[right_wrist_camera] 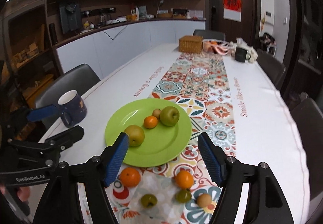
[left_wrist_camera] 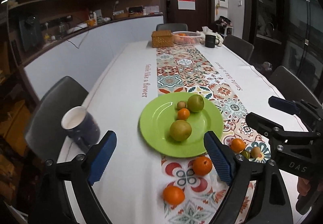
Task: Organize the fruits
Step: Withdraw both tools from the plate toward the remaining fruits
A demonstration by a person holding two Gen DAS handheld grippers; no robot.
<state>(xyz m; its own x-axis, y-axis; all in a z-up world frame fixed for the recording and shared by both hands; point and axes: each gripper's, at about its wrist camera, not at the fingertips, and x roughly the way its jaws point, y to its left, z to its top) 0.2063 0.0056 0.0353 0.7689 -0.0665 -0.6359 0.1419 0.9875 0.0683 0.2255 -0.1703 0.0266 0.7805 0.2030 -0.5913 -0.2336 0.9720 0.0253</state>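
A green plate (left_wrist_camera: pixel 157 123) (right_wrist_camera: pixel 161 149) on the patterned runner holds a yellow-green pear (left_wrist_camera: pixel 180 130) (right_wrist_camera: pixel 134 135), a small orange (left_wrist_camera: pixel 183 114) (right_wrist_camera: pixel 150 122), a green apple (left_wrist_camera: pixel 195 103) (right_wrist_camera: pixel 169 116) and a small brown fruit (left_wrist_camera: pixel 181 105) (right_wrist_camera: pixel 156 113). Loose on the runner in front of the plate lie oranges (left_wrist_camera: pixel 202 165) (left_wrist_camera: pixel 173 195) (right_wrist_camera: pixel 130 176) (right_wrist_camera: pixel 184 178), small green fruits (right_wrist_camera: pixel 149 200) (right_wrist_camera: pixel 183 195) and a small brown fruit (right_wrist_camera: pixel 204 200). My left gripper (left_wrist_camera: pixel 159 158) is open and empty above the plate's near edge. My right gripper (right_wrist_camera: pixel 164 158) is open and empty over the loose fruits.
A dark blue mug (left_wrist_camera: pixel 80 123) (right_wrist_camera: pixel 72 107) stands left of the plate near the table edge. At the far end are a wicker box (left_wrist_camera: pixel 162 38), a white basket with fruit (left_wrist_camera: pixel 186 37) and a black mug (left_wrist_camera: pixel 210 41). Chairs ring the table.
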